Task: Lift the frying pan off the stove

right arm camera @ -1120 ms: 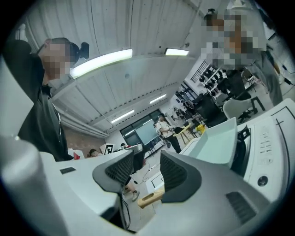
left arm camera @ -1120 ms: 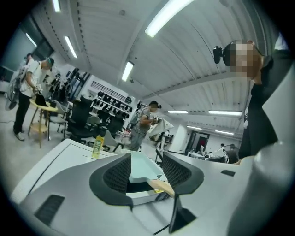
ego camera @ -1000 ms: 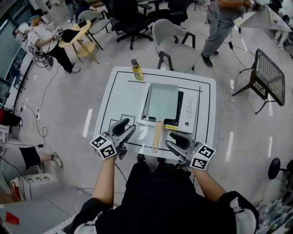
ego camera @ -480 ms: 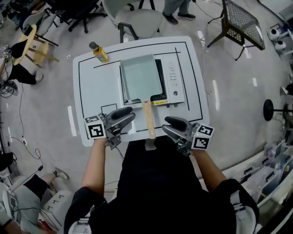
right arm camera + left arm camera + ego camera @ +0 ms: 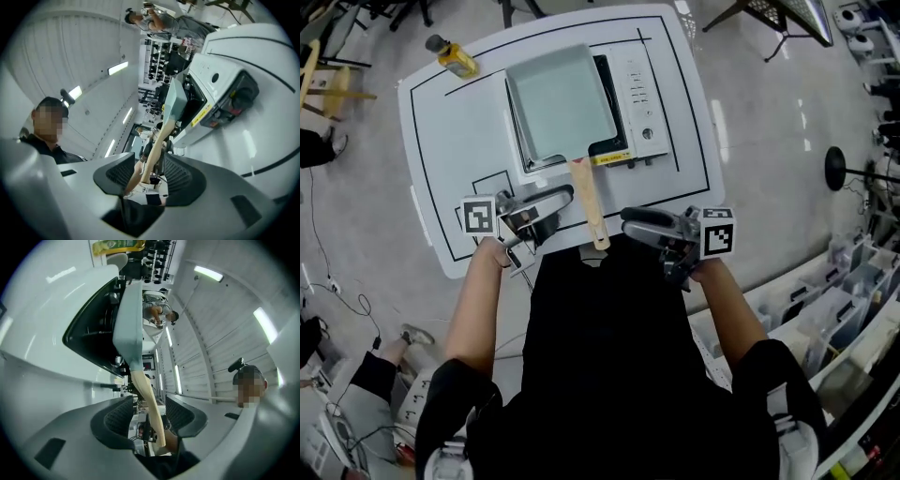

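Closing in on the pan (image 5: pixel 558 98), we are bringing both grippers down beside its wooden handle (image 5: pixel 589 202), which they were flanking from further off a second ago. At the far left corner of the surface (image 5: pixel 441 169) the bottle (image 5: pixel 455 58) is standing well apart from all this. The left gripper (image 5: pixel 558 211) is lying on its side just left of the handle. Its fingers (image 5: pixel 117 416) are standing wide, with the handle showing in the gap and neither pad pressing on it. The pan is still sitting flat on the stove (image 5: pixel 637 94), its handle reaching toward us. The right gripper (image 5: pixel 628 225) is coming in just right of the handle's end. Its fingers (image 5: pixel 180 176) have just been opening and are standing wide, with the handle's tip in the gap, untouched. We are judging that the grasp is only being set up: nothing is gripped, so the lift is waiting on a close.
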